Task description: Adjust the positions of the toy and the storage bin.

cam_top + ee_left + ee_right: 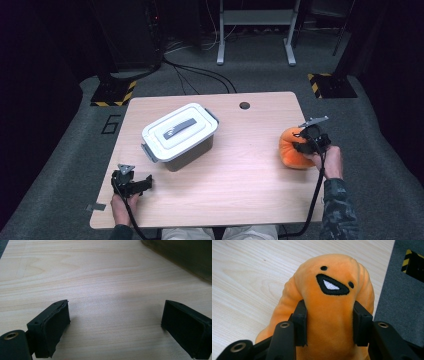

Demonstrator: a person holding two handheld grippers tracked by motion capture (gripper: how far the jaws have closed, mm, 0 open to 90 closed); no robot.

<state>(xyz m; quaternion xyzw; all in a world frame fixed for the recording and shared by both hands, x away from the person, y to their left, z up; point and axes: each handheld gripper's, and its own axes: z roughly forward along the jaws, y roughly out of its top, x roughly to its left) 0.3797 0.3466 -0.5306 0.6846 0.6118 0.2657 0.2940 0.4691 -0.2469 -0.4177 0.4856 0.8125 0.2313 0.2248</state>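
Two pads of the right gripper (329,322) pinch the orange plush (329,290) at the table's (240,195) right edge, so grip its middle firmly and lift slowly toward the lidded box (180,135), while the left gripper (115,327) rests wide open, holding nothing.

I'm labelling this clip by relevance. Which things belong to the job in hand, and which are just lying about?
In the job:
- orange plush toy with a stitched face, squeezed between the right gripper jaws
- grey plastic box with a white clip-on lid, lid on

Lying about:
- left gripper, open over the wooden table
- black cables on the floor
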